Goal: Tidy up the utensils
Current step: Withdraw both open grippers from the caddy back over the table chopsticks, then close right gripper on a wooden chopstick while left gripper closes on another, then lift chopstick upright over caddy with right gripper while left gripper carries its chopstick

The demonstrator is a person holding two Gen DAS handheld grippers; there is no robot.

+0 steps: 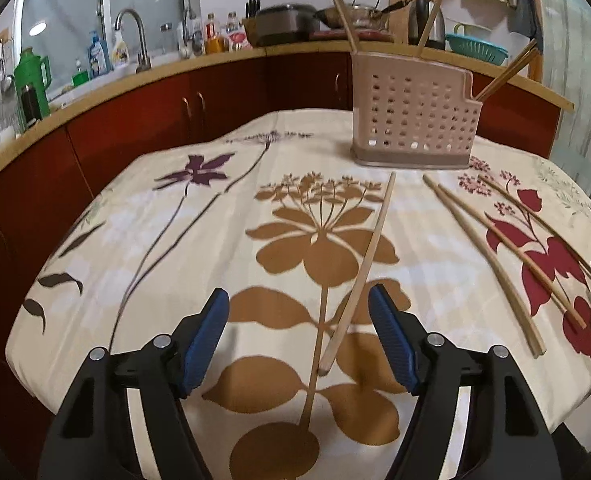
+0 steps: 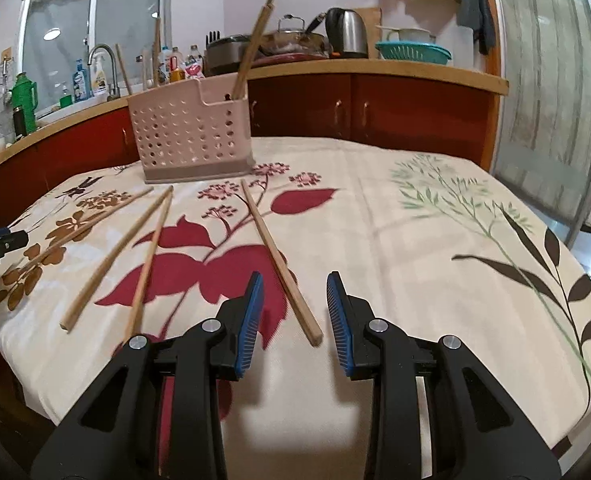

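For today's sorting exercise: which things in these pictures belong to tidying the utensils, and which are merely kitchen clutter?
Belongs to the job:
- four loose wooden chopsticks on the floral tablecloth, one between the left gripper's open jaws, one before the right gripper
- pink perforated plastic utensil holder

Just lying about:
- green thermos flask
- steel electric kettle
- teal plastic colander

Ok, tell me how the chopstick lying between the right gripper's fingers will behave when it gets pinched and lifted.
The chopstick looks like thin, straight wood, so it is probably stiff and light. The right gripper straddles its near end, so a pinch there may let the far end droop or pivot. It lies on a soft tablecloth, so it likely won't roll far if nudged.
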